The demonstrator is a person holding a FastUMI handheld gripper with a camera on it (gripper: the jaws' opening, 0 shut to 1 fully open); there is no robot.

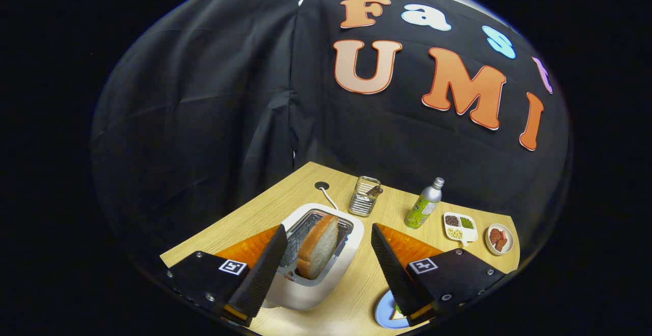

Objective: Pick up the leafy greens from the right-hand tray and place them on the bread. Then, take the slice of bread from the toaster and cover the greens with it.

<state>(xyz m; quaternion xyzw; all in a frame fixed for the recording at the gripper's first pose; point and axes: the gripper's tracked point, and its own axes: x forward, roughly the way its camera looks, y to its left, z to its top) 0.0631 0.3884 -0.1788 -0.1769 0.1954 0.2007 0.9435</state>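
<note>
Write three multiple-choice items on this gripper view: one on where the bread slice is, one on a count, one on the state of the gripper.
1. Where is the bread slice?
A. Flat on the blue plate
B. Standing in the toaster slot
C. In the wire basket

2. How many compartments of the divided white dish hold food?
A. One
B. Three
C. Five

3. How does the gripper stand?
A. Open, fingers either side of the toaster
B. Shut on the bread
C. Shut on the bottle

Answers: 1 B, the slice sticks up out of the white toaster. 2 B, a dark, a green and a pale filling show. 3 A, the fingers are wide apart and press on nothing.
</note>
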